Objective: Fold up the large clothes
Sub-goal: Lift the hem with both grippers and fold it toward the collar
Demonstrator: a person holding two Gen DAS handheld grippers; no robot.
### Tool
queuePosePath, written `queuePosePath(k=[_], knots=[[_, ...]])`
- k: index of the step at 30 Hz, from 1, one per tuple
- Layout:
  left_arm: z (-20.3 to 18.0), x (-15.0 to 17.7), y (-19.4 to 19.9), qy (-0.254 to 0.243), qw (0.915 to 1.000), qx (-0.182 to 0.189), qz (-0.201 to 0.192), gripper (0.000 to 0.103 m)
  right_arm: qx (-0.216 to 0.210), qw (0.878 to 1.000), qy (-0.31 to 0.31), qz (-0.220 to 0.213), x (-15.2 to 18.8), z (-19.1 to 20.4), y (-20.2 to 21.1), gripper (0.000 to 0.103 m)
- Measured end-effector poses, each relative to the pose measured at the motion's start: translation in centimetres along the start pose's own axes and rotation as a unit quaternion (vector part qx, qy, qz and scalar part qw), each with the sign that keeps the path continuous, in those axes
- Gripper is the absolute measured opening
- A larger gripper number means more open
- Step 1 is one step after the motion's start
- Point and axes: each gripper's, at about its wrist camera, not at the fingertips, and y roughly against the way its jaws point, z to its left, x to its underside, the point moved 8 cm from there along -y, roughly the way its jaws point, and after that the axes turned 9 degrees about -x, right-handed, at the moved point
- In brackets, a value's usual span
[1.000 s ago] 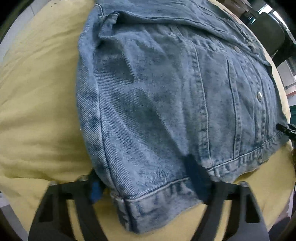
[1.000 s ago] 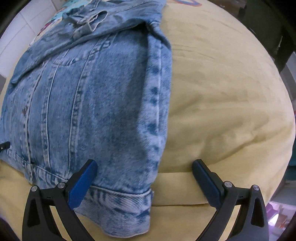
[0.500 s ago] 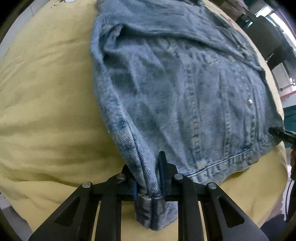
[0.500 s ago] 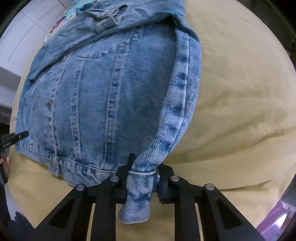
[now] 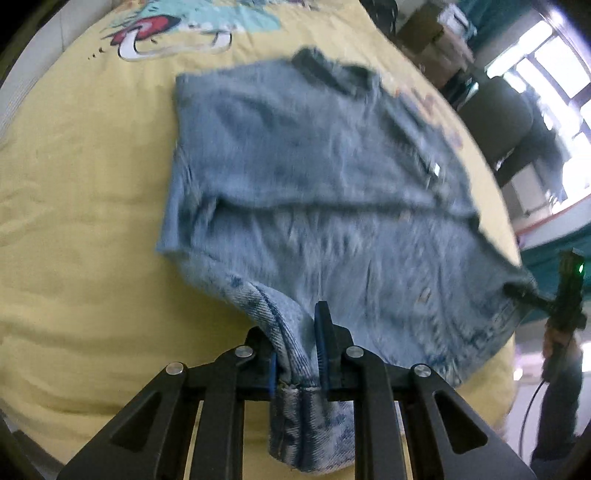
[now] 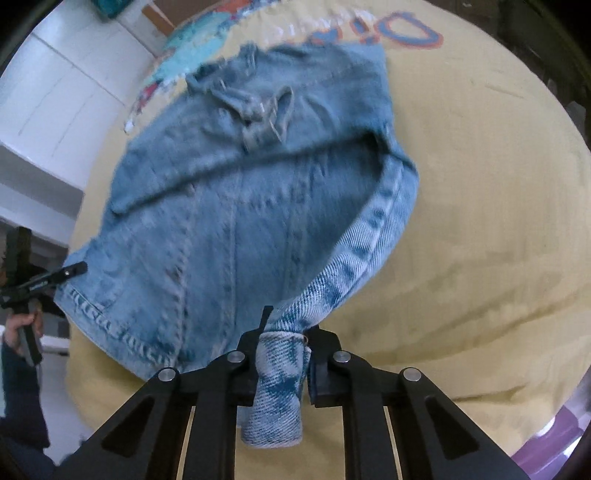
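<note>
A blue denim jacket (image 5: pixel 314 184) lies on a yellow bedspread (image 5: pixel 74 221), its lower part lifted off the cloth. My left gripper (image 5: pixel 295 347) is shut on the jacket's bottom hem corner, which hangs through the jaws. In the right wrist view the jacket (image 6: pixel 240 221) rises toward my right gripper (image 6: pixel 286 332). Its jaws are closing and pinch the opposite hem corner, with a rolled cuff of denim between the pads. Each view shows the other gripper at the far hem corner: the right one (image 5: pixel 532 295) and the left one (image 6: pixel 66 273).
The bedspread (image 6: pixel 480 221) carries a cartoon print (image 5: pixel 166 33) beyond the collar. White panels (image 6: pixel 55 92) stand to the left of the bed. A dark chair (image 5: pixel 495 110) and bright windows lie to the right. A person's hand (image 6: pixel 18 328) holds the left gripper's handle.
Both grippers went from open around the hem corners to shut on them. Both then rose, pulling the jacket's lower edge up off the bedspread, and more of the bed came into view.
</note>
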Motion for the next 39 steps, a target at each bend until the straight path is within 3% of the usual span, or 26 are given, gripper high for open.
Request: queuePosePath(k=[4, 10, 16, 19, 25, 28, 33, 35, 36, 39], knots=[[0.8, -4.3, 1.3, 0.021, 0.9993, 0.002, -0.029, 0.014, -0.013, 0.999, 0.001, -0.044, -4.6, 0.9, 2.4, 0.014], [3.4, -11.5, 3.4, 0.091, 0.9928, 0.032, -0.072, 0.014, -0.018, 0.993, -0.005, -0.113, -12.3, 1.3, 5.1, 0.013], [5.2, -19.0, 2.8, 0.129, 0.9874, 0.017, -0.091, 0.014, -0.026, 0.989, -0.024, -0.147, -21.0, 0.3, 5.8, 0.013], [6.3, -22.0, 1.2, 0.146, 0.9856, 0.006, -0.084, 0.014, -0.009, 0.989, -0.032, -0.144, -25.0, -0.6, 4.5, 0.013], [8.7, -24.2, -4.8, 0.19, 0.9808, -0.018, -0.043, 0.014, 0.026, 0.994, -0.049, -0.096, -30.1, -3.2, -1.1, 0.013], [9.7, -24.0, -7.5, 0.208, 0.9775, -0.029, -0.02, 0.014, 0.037, 0.995, -0.065, -0.071, -30.8, -4.8, -3.8, 0.013], [9.9, -24.0, -9.8, 0.182, 0.98, -0.08, -0.005, 0.016, 0.077, 0.994, -0.071, -0.037, -31.2, -6.7, -7.5, 0.014], [9.8, -24.1, -10.2, 0.181, 0.9791, -0.092, 0.001, 0.019, 0.083, 0.993, -0.079, -0.031, -31.2, -7.2, -8.4, 0.015], [9.7, -24.2, -10.2, 0.181, 0.9792, -0.093, 0.0, 0.026, 0.084, 0.993, -0.083, -0.03, -31.2, -7.3, -8.6, 0.016], [9.0, -25.0, -9.3, 0.181, 0.9798, -0.082, -0.016, 0.065, 0.082, 0.992, -0.088, -0.036, -31.6, -7.3, -8.5, 0.02]])
